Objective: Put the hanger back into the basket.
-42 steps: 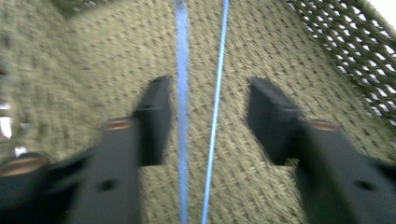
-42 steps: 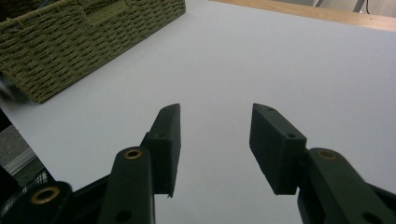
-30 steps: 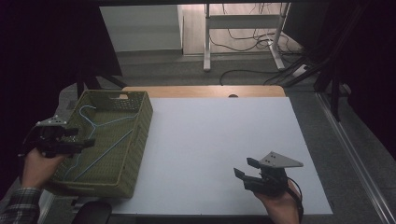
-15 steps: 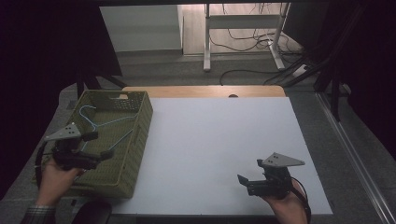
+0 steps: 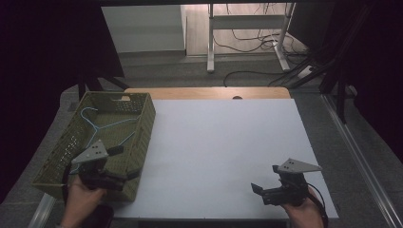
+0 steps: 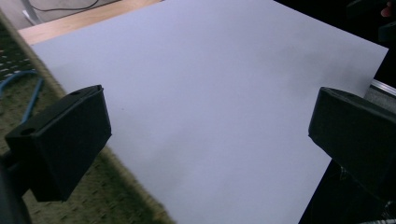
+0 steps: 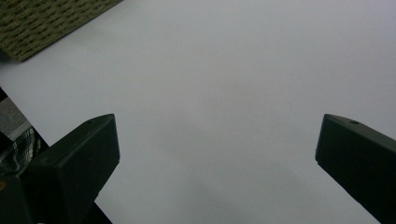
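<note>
The left gripper (image 5: 124,163) has slid toward the basket's (image 5: 142,124) near corner, over its rim; both grippers empty, the right gripper's (image 5: 265,179) jaws just spreading wide.

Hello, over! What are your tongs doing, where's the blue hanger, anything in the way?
Both tongs open, empty. Blue hanger lies in green basket. Nothing in the way.

An olive-green woven basket (image 5: 138,137) is holding light-blue wire hangers (image 5: 102,127). The desk (image 5: 228,142) is showing a plain white sheet with a light wood strip along its far edge. Black jaws and grey three-cornered plates are marking each hand-held gripper.
</note>
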Demonstrator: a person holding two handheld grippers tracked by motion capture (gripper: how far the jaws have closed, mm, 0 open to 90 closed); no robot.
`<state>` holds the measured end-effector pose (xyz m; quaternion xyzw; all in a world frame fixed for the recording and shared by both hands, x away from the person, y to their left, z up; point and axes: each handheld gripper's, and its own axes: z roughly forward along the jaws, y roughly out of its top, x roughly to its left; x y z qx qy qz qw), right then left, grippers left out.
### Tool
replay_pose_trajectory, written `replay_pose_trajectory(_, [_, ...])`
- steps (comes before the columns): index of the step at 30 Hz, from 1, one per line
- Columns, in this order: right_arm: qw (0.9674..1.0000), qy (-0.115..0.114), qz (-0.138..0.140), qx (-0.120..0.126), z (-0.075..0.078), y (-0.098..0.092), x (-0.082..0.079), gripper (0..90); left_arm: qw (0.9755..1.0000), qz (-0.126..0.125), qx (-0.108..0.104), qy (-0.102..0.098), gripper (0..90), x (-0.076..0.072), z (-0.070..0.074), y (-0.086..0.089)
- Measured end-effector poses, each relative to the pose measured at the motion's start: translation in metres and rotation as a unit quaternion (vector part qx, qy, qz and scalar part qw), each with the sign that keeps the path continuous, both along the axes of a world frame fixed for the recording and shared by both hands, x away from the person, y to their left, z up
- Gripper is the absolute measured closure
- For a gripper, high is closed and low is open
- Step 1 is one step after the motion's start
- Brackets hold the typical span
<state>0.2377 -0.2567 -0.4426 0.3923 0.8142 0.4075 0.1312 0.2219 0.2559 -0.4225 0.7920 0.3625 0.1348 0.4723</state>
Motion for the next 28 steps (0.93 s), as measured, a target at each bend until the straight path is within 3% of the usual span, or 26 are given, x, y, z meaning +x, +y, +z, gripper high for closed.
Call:
replay_pose_trajectory(4, [1.0000, 0.004, -0.005, -0.001, -0.002, -0.006, -0.001, 0.0, 0.9998, 0.008, 0.016, 0.003, 0.0, -0.001, -0.011, -0.008])
replay_pose_trajectory(10, [0.9999, 0.005, -0.013, -0.004, -0.007, -0.016, -0.004, 0.0, 0.9993, 0.025, 0.024, 0.013, 0.0, -0.006, -0.021, -0.012])
replay_pose_trajectory(11, [0.9999, 0.007, -0.013, -0.003, -0.008, -0.018, -0.004, 0.0, 0.9986, 0.034, 0.037, 0.016, 0.0, -0.008, -0.026, -0.012])
replay_pose_trajectory(12, [0.9999, 0.009, -0.012, -0.003, -0.010, -0.018, -0.005, 0.0, 0.9986, 0.034, 0.037, 0.016, 0.0, -0.008, -0.026, -0.012])
replay_pose_trajectory(15, [0.9998, 0.011, -0.010, -0.011, -0.015, -0.018, -0.006, 0.0, 0.9985, 0.038, 0.040, 0.004, 0.0, -0.012, -0.032, -0.012])
replay_pose_trajectory(19, [0.9996, 0.013, -0.005, -0.024, -0.021, -0.015, -0.005, 0.0, 0.9968, 0.042, 0.066, -0.015, 0.0, -0.013, -0.034, -0.017])
replay_pose_trajectory(28, [0.9995, 0.015, -0.004, -0.029, -0.024, -0.015, -0.004, 0.0, 0.9970, 0.037, 0.066, -0.016, 0.0, -0.013, -0.036, -0.019])
